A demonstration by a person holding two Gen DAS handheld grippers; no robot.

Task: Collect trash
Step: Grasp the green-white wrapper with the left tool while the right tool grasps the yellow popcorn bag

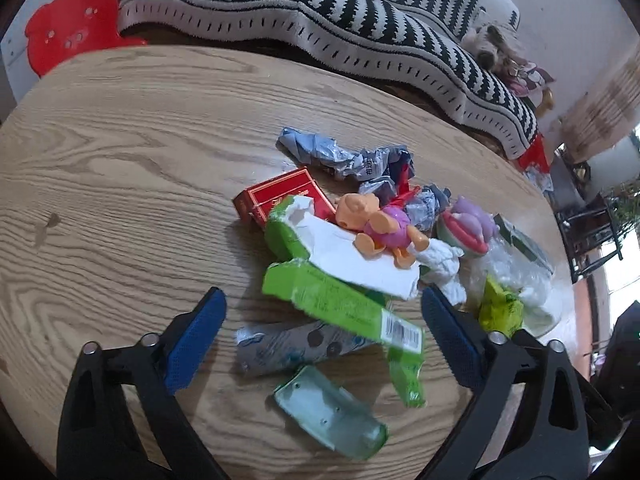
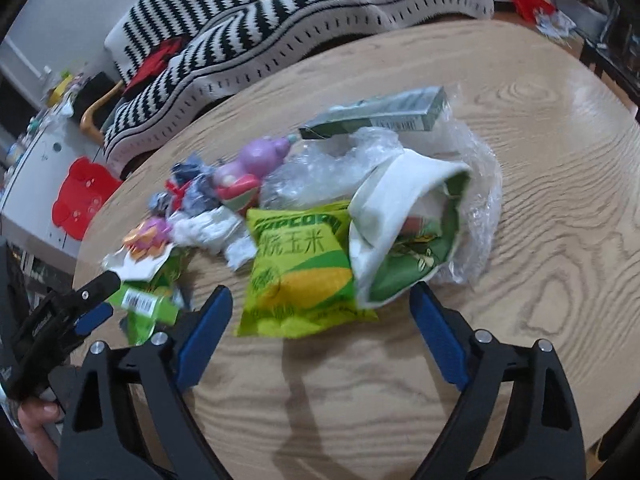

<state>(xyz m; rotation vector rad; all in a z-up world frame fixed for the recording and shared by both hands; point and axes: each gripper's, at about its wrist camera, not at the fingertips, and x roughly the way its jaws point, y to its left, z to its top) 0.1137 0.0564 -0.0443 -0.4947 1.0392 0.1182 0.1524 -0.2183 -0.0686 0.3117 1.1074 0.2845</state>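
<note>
A pile of trash lies on the round wooden table (image 1: 120,152). My left gripper (image 1: 320,300) is open over a torn green carton (image 1: 340,296), its blue pads standing clear of both sides. Near it lie a silver wrapper (image 1: 296,348), a pale green plastic piece (image 1: 332,412), a red box (image 1: 280,196) and a crumpled blue-grey wrapper (image 1: 340,156). My right gripper (image 2: 320,292) is open over a yellow-green popcorn bag (image 2: 300,272), beside a white-and-green bag (image 2: 400,232), clear plastic (image 2: 320,172) and a dark green box (image 2: 380,116). The left gripper (image 2: 106,296) shows at the left of the right wrist view.
Among the trash lie an orange-and-pink toy figure (image 1: 380,228) and a purple toy (image 2: 256,160). A striped black-and-white blanket (image 1: 320,20) covers the sofa behind the table. A red bear-shaped stool (image 1: 72,24) stands at the far left. A hand (image 2: 36,420) holds the left gripper.
</note>
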